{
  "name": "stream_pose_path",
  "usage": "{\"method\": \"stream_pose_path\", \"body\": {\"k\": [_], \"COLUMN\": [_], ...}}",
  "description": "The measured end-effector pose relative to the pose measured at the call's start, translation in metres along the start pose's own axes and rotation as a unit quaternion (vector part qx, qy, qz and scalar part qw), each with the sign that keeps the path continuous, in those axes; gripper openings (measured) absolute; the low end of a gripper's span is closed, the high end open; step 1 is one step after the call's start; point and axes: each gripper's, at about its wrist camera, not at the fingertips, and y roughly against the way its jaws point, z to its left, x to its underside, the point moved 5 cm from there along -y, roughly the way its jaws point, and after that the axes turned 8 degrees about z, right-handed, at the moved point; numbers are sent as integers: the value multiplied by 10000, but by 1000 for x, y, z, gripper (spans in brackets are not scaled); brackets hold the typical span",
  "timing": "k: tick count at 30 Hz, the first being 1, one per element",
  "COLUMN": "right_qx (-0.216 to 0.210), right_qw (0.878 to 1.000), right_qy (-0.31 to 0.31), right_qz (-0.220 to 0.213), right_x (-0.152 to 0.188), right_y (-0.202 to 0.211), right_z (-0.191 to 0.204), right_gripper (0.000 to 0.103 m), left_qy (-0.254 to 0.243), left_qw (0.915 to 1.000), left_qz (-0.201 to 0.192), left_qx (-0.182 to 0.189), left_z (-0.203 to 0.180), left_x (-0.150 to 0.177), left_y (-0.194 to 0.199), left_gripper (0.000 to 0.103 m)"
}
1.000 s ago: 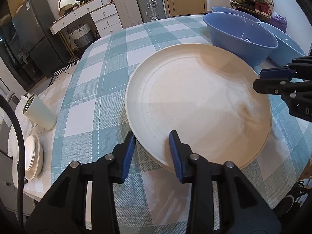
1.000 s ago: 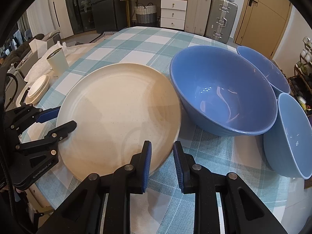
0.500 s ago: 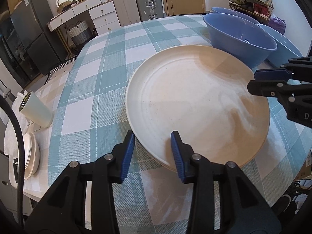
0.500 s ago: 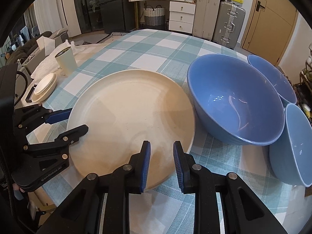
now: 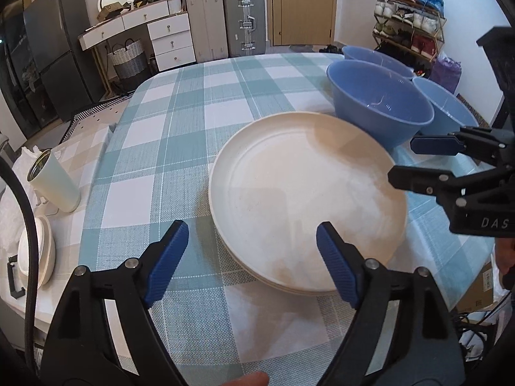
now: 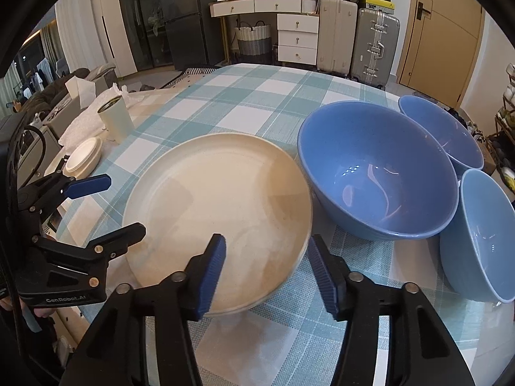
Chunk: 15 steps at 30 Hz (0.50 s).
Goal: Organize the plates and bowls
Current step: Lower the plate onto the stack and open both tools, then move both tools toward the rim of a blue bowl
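A stack of cream plates (image 5: 305, 193) (image 6: 219, 199) lies on the checked tablecloth (image 5: 180, 135). Three blue bowls stand to its right: a large one (image 6: 376, 173) touching the plates, a second (image 6: 444, 128) behind it and a paler one (image 6: 482, 234) at the table's edge. My left gripper (image 5: 252, 260) hovers at the stack's near-left rim. Its jaws are opening, with the rim between them and no pad pressing on it. My right gripper (image 6: 267, 270) is at the near-right rim, also opening, its pads off the plate. Each gripper shows in the other's view (image 5: 404, 160) (image 6: 125, 206).
A cream tumbler (image 5: 53, 183) and a small pile of white dishes (image 5: 35, 254) sit on a side surface left of the table. Suitcases (image 5: 244, 22), drawers and a shoe rack (image 5: 408, 22) line the room behind. A cardboard box (image 5: 476, 286) stands below the table's right edge.
Both grippers' jaws have gone from narrow, pinching the plate's rim, to wide apart. The left gripper has lifted and drawn back slightly. The plate rests on the stack.
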Motion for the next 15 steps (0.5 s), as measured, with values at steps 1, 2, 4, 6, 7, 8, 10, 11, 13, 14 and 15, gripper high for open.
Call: {"method": "stream_pose_path", "body": {"k": [1,2,4,6,7,8,10,11,13,14,15], "right_qx": [-36,-90,-154,-169,-159,-144,-121,-118,-124,-113,-108], "right_qw": [10000,9999,9996,9993,9993,9992,9989,9988,9985,9983,9982], "right_qy": [-24,-51,-84,-102,-105,-112,-143,-154,-173,-183,-187], "right_qz": [-46,-111,-207,-302,-329,-360,-430,-453,-511,-533,-561], "right_x": [0,0,0,0,-1,-1,-1,-1,-2,-2,-2], "right_y": [3,6,11,17,20,23,28,31,36,39,41], "right_z": [0,-1,-3,-4,-6,-7,-10,-12,-15,-16,-17], "right_gripper": [71,77,84,86,86,88,91,92,93,94,95], "left_qy": [20,52,124,139,141,137,109,96,67,60,56], "left_qw": [10000,9999,9997,9996,9995,9995,9995,9994,9993,9992,9991], "left_qz": [-21,-59,-186,-196,-216,-232,-269,-290,-340,-362,-390], "left_qx": [31,64,107,146,167,173,152,144,142,151,170], "left_z": [-1,-1,-1,-3,-4,-5,-9,-10,-15,-16,-18], "left_x": [0,-1,-3,-5,-6,-6,-8,-9,-12,-13,-15], "left_y": [3,6,13,16,19,20,24,26,31,34,37], "left_gripper": [86,97,101,101,101,101,101,101,101,101,101]}}
